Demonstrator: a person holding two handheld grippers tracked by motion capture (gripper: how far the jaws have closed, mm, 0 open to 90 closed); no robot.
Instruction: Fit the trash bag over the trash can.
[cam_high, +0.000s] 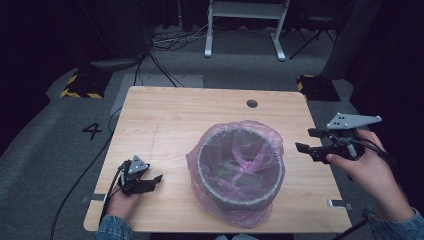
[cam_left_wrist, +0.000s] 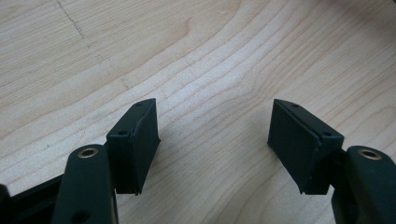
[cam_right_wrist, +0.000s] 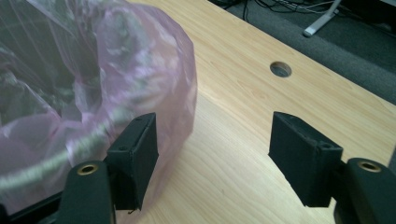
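Wooden surface (cam_high: 165, 115) carries the left gripper (cam_high: 150, 181) at 8 o'clock, jaws spread and empty, then the pink bag (cam_high: 250, 135) lining a grey bin (cam_high: 240, 200) at centre, then the right gripper (cam_high: 306, 140) at 3 o'clock, jaws spread, just beside the bag. Bag looks thin, soft, slippery and tearable; best pinched at the loose overhang by the rim. No labels readable on it; floor shows a "4" (cam_high: 92, 131) at 9 o'clock.

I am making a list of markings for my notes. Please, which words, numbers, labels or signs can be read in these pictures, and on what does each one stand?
"4" - a dark number on the grey floor, left of the table.
Yellow and black hazard stripes, without text, on the floor block behind the table's left corner.
No readable text on the bin, its pink bag or either claw.
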